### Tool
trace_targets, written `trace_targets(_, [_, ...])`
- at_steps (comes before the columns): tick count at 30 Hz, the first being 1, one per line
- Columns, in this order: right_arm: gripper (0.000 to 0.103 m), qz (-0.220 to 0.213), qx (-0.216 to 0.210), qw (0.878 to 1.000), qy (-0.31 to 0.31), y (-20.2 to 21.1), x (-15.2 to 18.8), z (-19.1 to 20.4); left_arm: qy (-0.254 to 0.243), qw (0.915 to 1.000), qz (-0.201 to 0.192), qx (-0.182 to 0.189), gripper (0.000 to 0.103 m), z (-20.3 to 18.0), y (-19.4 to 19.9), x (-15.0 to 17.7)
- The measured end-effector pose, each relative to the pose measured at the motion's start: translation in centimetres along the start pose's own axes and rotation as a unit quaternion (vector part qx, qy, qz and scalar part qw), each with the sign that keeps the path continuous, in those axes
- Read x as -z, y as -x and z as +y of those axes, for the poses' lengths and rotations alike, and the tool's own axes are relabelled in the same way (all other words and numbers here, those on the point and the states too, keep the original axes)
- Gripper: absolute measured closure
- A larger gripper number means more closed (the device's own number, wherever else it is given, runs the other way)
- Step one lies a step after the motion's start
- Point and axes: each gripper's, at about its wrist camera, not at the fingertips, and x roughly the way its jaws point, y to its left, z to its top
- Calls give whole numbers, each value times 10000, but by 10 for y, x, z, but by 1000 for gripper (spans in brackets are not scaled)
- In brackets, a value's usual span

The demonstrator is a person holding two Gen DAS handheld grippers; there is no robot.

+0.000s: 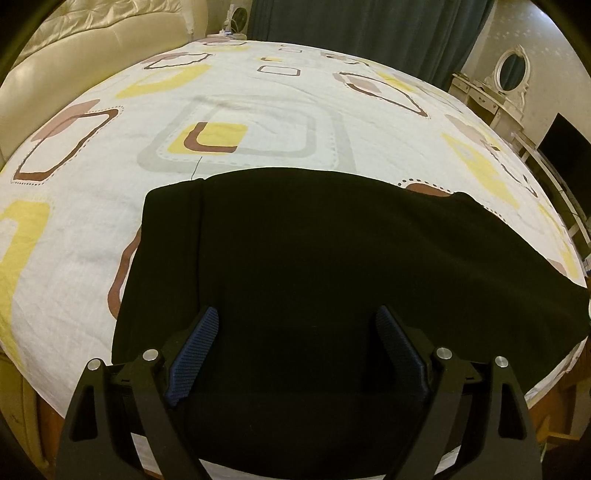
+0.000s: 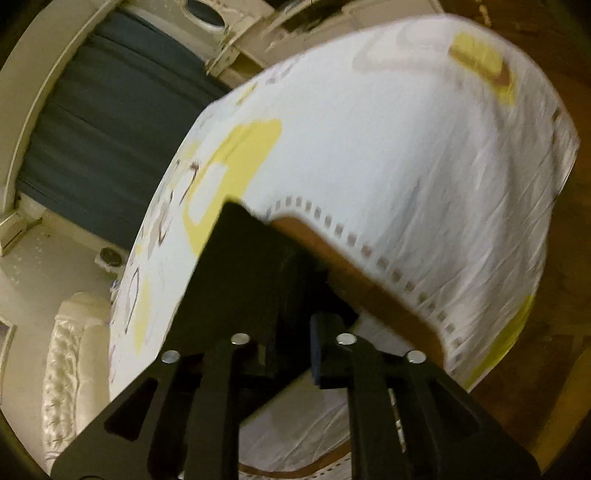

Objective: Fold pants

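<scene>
The left tongs are standing spread above the black pants, which are lying near the bed's near edge, long axis running along it. The right tongs are nearly together around a corner of cloth; whether they are pinching it is unclear, so the fold risks slipping.

Right tool grip motion-blurred

- The pants lie spread on the bed, at its near edge.
- The left gripper hangs over the pants.
- A sofa stands left of the bed, a curtain behind it.
</scene>
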Motion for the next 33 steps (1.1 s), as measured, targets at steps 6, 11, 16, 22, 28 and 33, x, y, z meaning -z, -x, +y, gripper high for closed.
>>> trace_targets(6, [56, 299, -215, 9986, 390, -12, -38, 8, -68, 10000, -36, -2, 16, 0, -2, 0])
trace_targets(11, [37, 918, -139, 9933, 689, -49, -48, 15, -44, 10000, -60, -21, 15, -1, -2, 0])
trace_targets(16, [54, 1663, -116, 9740, 1536, -73, -29, 52, -50, 9999, -116, -90, 14, -3, -3, 1])
trace_targets(22, [89, 934, 423, 9552, 2775, -42, -27, 108, -80, 9998, -117, -159, 14, -6, -3, 1])
trace_targets(28, [89, 1365, 938, 9632, 2115, -84, -21, 70, -122, 9997, -117, -166, 14, -7, -3, 2])
trace_targets(33, [89, 1315, 770, 9707, 1858, -73, -24, 79, -162, 9997, -61, -172, 14, -7, -2, 1])
